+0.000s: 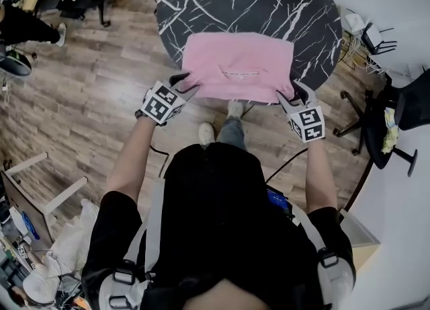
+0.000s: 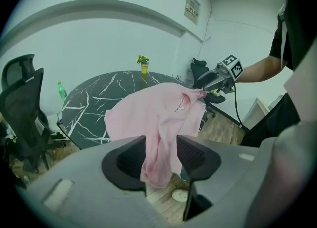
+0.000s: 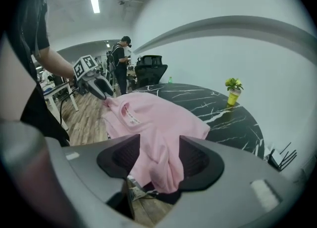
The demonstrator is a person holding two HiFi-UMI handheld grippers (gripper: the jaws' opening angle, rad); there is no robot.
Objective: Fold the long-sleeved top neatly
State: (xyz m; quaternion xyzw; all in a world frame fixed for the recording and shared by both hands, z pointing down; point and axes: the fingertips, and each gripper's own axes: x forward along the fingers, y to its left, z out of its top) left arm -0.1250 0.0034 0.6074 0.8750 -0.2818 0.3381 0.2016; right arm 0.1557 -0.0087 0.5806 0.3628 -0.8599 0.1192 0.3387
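the pink top (image 1: 238,66) lies on the table (image 1: 201,6), near edge drooping off. left claw (image 1: 187,85) and right claw (image 1: 292,93) stand parted, corners slack between them, probably so the fold can settle.

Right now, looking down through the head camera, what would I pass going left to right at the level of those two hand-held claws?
Wooden floor → left gripper → pink top → right gripper → black office chair.
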